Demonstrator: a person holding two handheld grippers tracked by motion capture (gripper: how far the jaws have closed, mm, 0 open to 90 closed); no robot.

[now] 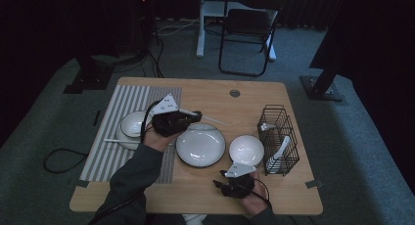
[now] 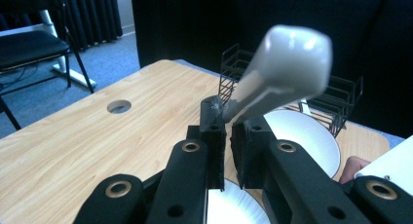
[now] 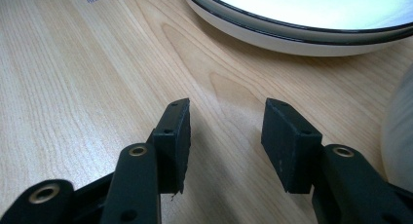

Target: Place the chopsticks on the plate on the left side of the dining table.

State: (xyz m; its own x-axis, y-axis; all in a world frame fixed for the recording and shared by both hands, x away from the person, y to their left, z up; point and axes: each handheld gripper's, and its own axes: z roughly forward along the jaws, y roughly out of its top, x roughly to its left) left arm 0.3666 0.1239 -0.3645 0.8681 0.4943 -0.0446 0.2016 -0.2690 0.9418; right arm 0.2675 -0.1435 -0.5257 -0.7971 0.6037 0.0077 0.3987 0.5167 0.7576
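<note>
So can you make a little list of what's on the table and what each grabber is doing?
left hand-held gripper: shut on white ceramic spoon, held above the table
right hand-held gripper: open, holding nothing, low over light wooden table
middle: large white round plate
right: small white bowl, black wire rack
left: grey striped placemat

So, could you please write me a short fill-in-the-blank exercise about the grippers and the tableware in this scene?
1. The left gripper is shut on the handle of a white ____.
2. The right gripper hangs over the wooden table with its jaws ____.
3. The large plate lies between two white ____.
4. At the table's right edge stands a black wire ____ with white utensils in it.

Missing words: spoon; open; bowls; basket
</note>
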